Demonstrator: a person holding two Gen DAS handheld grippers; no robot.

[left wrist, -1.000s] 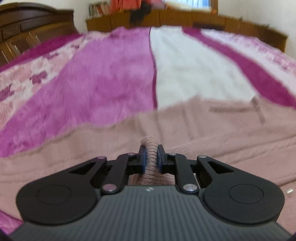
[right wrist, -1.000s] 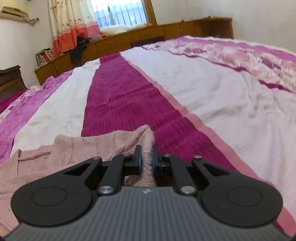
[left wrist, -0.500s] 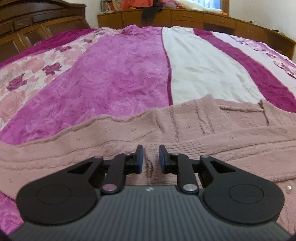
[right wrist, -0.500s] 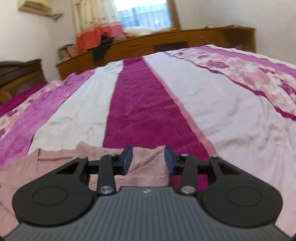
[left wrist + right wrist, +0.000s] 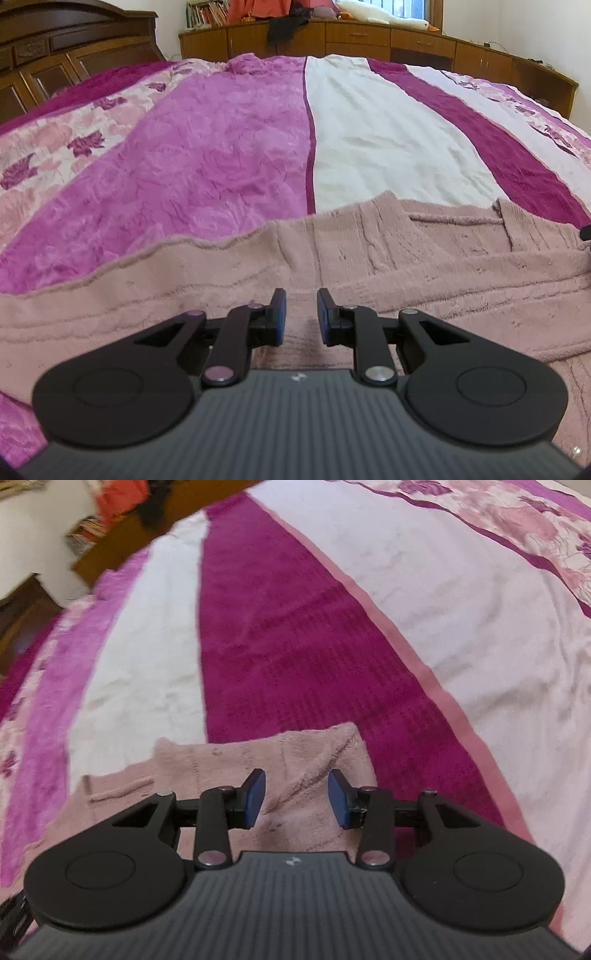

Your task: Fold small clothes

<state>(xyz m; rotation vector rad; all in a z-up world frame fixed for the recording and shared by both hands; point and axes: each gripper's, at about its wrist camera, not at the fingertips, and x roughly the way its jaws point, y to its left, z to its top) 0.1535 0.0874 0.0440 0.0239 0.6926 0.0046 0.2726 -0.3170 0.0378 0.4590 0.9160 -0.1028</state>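
Observation:
A dusty-pink knitted sweater (image 5: 406, 266) lies spread flat across the near part of the bed. My left gripper (image 5: 301, 299) hovers just over its middle, open by a narrow gap, with no fabric pinched between the blue pads. In the right wrist view one corner of the sweater (image 5: 295, 749) rests on the dark magenta stripe. Over that corner my right gripper (image 5: 296, 779) stands open wider, looking steeply down, and the knit lies below its pads and free of them.
The striped bedspread (image 5: 221, 147) in magenta, white and floral pink stretches far beyond the sweater. A dark wooden headboard (image 5: 55, 48) stands at the left. Low wooden cabinets (image 5: 369, 37) along the far wall carry books, a dark garment and a plush goose (image 5: 380, 16).
The left gripper let go of a pinched fold of the sweater, which now lies flat. The right gripper opened off the sweater's corner, rose and tipped downward.

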